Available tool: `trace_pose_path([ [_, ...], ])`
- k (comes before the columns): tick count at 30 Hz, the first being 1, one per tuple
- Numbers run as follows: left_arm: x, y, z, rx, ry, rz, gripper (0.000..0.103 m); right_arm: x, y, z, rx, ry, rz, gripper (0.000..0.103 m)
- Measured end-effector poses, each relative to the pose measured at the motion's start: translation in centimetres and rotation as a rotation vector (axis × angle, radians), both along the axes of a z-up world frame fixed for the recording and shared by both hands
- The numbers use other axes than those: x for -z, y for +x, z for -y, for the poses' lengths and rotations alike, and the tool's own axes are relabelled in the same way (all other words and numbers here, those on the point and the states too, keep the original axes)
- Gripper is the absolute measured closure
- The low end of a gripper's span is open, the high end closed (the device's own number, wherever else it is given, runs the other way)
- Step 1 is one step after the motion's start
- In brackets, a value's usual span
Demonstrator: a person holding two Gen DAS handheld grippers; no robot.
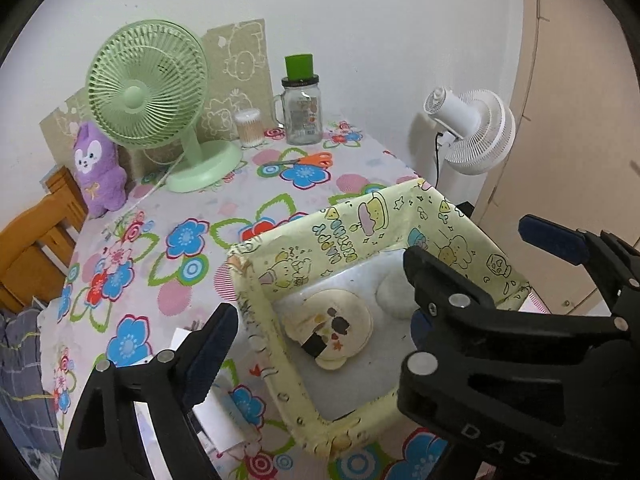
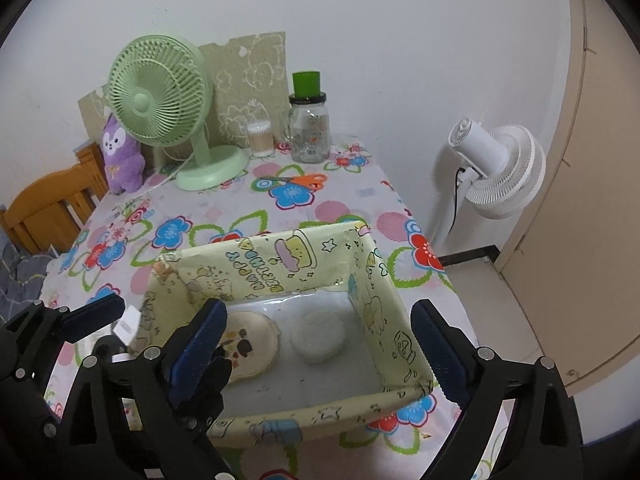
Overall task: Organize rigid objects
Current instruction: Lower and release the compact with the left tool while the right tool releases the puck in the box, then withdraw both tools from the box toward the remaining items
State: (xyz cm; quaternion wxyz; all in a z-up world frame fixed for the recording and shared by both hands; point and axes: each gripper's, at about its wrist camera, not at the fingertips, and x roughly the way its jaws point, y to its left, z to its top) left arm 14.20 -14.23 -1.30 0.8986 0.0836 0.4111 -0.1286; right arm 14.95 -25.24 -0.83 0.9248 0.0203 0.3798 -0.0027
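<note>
Both hand-held grippers wide open, nothing between the jaws: left hand-held gripper (image 1: 316,344) above the near-left side of the yellow box (image 1: 280,352), right hand-held gripper (image 2: 320,344) above its near rim

Landmark = yellow box, near edge of the bench (image 2: 280,196)
- inside box, on the floor: round beige case (image 2: 250,342) with printed lid, left half; white puck-shaped object (image 2: 318,336) just right of it, apart from the case
- beyond box, toward the wall: orange-handled scissors (image 2: 298,181), glass jar (image 2: 309,132) with green lid, cotton swab tub (image 2: 260,140), green desk fan (image 2: 164,108), purple plush (image 2: 120,156)
- left of box, just beside its wall: small white carton (image 1: 218,412), partly under the left jaw

Step, judged: two items look already dropped in the box, both grippers empty above it, so release phase done or between picks
Next, judged: pick another rigid item; scissors the likeliest loose candidate, lying flat beyond the box, so low approach, jaws across the handles or blades, then lift over the far wall. White carton left of box another option, close reach for the left side

Hidden / unclear:
- print on case lid partly readable only as blotches, dark patch on it unidentified
- white puck material not determinable
- near corner of box floor blocked by gripper bodies
- carton mostly covered, shape and label unreadable
- bench edges cut off at frame bottom; chair and bedding at far left only partly in view
</note>
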Motion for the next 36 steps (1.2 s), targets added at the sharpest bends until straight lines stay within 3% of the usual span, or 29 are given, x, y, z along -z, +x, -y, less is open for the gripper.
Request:
trace_pose_path([
  [36,-3.6,-10.2,-4.0,-0.043,0.005,0.173,0.013,-4.3,-10.9,-4.0,-0.024,-0.048,0.223,0.000],
])
